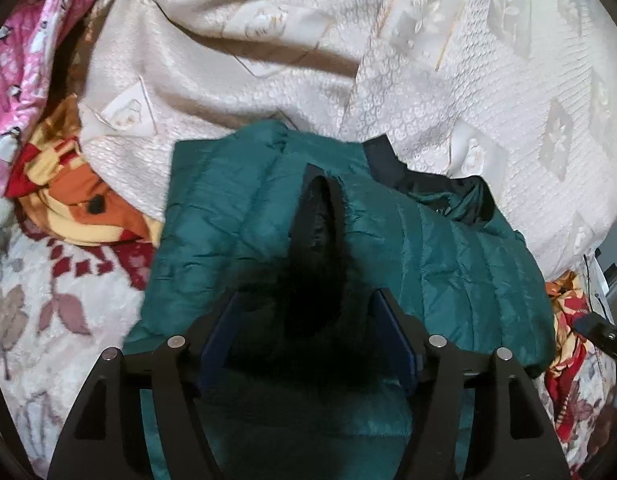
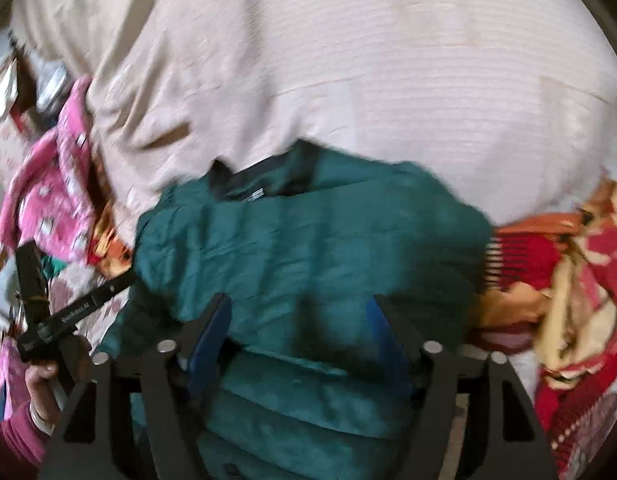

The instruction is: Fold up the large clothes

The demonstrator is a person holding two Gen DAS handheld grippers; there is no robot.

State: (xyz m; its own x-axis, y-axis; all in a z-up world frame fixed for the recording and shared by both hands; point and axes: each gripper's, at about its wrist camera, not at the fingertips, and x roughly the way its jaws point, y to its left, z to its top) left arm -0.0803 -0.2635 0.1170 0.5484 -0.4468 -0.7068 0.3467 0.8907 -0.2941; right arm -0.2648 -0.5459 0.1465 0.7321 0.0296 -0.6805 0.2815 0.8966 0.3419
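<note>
A teal quilted jacket [image 1: 236, 216] lies folded on a bed, resting partly on a cream patterned bedspread [image 1: 448, 92] and partly on a floral blanket [image 1: 48, 300] with red and brown leaves. A pink printed cloth [image 1: 24, 40] is bunched at the far left edge of the bed, and an orange and yellow cloth [image 1: 72, 200] sits just beside the jacket's left side.

In the left wrist view, the left gripper [image 1: 306, 322] hangs over the near part of the jacket. Its blue-padded jaws stand apart, released, with a black furry trim [image 1: 316, 248] of the jacket lying between them; the pads do not press on it.

The right wrist view is blurred. The right gripper [image 2: 302, 322] hovers over the jacket [image 2: 308, 240] with its jaws spread wide and nothing clamped; the fabric lies below them. The jacket's dark collar [image 2: 264, 180] with a small label shows at its far edge. At the lower left of this view, a hand [image 2: 40, 388] in a magenta sleeve [image 2: 12, 444] holds the other gripper.
</note>
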